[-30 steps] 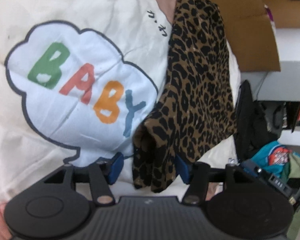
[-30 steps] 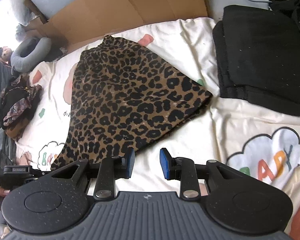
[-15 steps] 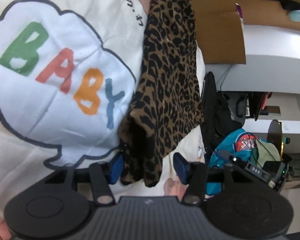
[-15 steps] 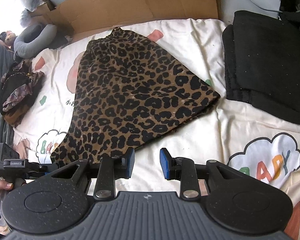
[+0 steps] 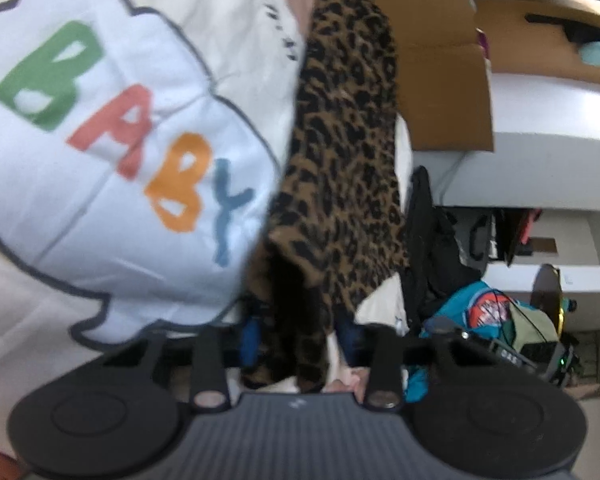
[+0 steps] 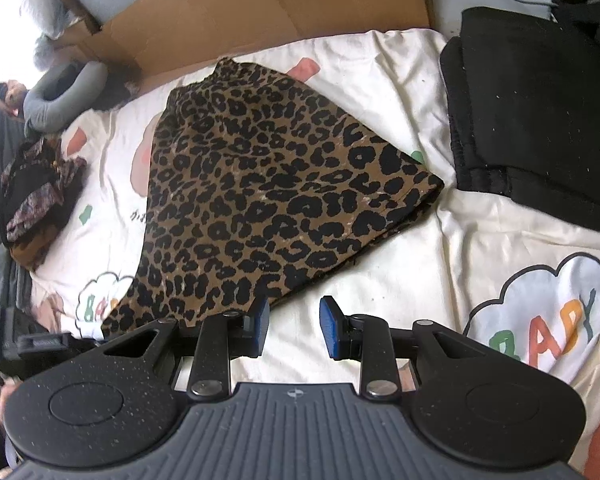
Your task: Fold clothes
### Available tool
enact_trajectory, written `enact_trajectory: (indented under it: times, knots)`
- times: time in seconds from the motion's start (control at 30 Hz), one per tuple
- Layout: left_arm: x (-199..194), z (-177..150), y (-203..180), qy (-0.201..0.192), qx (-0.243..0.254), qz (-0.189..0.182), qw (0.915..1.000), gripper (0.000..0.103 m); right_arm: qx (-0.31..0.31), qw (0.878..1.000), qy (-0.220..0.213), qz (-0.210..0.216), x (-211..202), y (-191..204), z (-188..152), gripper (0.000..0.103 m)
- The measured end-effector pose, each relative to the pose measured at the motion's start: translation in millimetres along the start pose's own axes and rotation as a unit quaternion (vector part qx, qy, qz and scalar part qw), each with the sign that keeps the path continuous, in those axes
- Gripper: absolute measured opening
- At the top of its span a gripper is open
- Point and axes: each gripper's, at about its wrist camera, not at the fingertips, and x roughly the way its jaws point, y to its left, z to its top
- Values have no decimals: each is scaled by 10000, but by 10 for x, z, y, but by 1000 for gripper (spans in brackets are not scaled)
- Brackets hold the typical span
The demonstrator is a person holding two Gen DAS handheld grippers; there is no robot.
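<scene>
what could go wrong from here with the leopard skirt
1. The left hand-held gripper has only a bunched corner of the leopard skirt between its fingers, and the jaws look wide, so the cloth may slip out.
2. The right hand-held gripper is open and empty over the sheet, so a one-sided pull may skew the fold.
3. The black clothes lie close by and could get dragged.

A cream bed sheet (image 6: 412, 272) printed with a cloud reading "BABY" (image 6: 548, 320) covers the surface. A flattened cardboard sheet (image 6: 260, 4) lies at 12 o'clock. Folded black clothing (image 6: 540, 120) sits at 2 o'clock on the sheet. A grey neck pillow (image 6: 64, 96) lies at 10 o'clock, and a dark patterned bundle (image 6: 36, 200) at 9 o'clock. In the left wrist view, a teal bag (image 5: 472, 308) sits at 4 o'clock.
</scene>
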Motion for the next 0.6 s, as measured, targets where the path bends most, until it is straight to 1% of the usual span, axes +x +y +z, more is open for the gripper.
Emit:
enact_trajectory:
  times: [0.1,0.2,0.23,0.27,0.3,0.33,0.5,0.6]
  knots:
    - [-47,-30,28,-130,-106,62,9998,8,99,9999,-101,44,13,-56,9,30]
    - [-85,-64,-31,-180,-70,109,9998,7,297,9994,-165,103,51,-148,4,30]
    - [-94,-62,-49,-184,-74,119,9997,6,405,9989,-202,149,78,-189,2,31]
    - [-101,-57,-66,-185,-85,127,9997,6,513,9982,-240,194,106,-231,0,36]
    - [-108,-53,-83,-185,-96,135,9997,6,621,9974,-278,239,133,-272,-3,46]
    - [-116,-48,-100,-186,-106,143,9997,6,729,9964,-316,284,161,-313,-5,47]
    - [-180,-20,-149,-169,-102,205,9996,6,1266,9894,-503,509,298,-519,-15,47]
    - [-240,-5,-156,-186,-84,314,9993,5,1586,9832,-650,621,390,-630,6,47]
